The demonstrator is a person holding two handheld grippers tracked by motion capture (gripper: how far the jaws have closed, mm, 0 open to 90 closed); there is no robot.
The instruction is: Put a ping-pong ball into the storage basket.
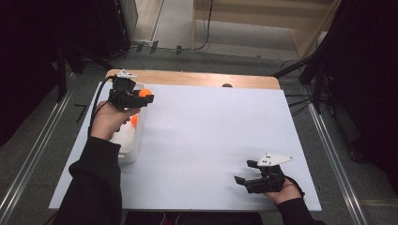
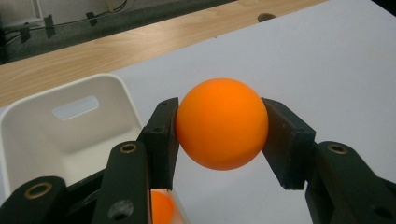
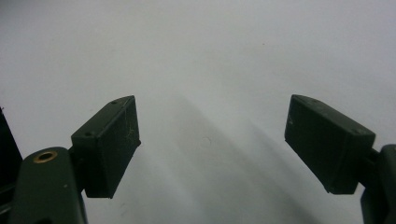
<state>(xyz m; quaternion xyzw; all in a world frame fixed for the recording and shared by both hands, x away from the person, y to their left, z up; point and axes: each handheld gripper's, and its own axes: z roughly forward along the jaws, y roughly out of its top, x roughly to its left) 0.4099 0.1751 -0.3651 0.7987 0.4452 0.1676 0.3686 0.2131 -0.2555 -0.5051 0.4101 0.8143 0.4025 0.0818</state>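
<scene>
One orange ball [image 2: 222,123] pinched by left gripper [image 1: 141,98] at 10 o'clock, above white bin [image 1: 127,150] (another ball [image 1: 134,120] inside) | right gripper [image 1: 246,174] spread, idle at 5 o'clock | destination unclear.

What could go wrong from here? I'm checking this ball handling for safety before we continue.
The smooth orange ball is pinched only at its two sides by the left gripper, so it might squirt out and roll across the flat white table sheet. It hangs near the rim of the white plastic bin, so a drop could bounce off the edge. The right gripper rests open far away, unable to catch it.
</scene>
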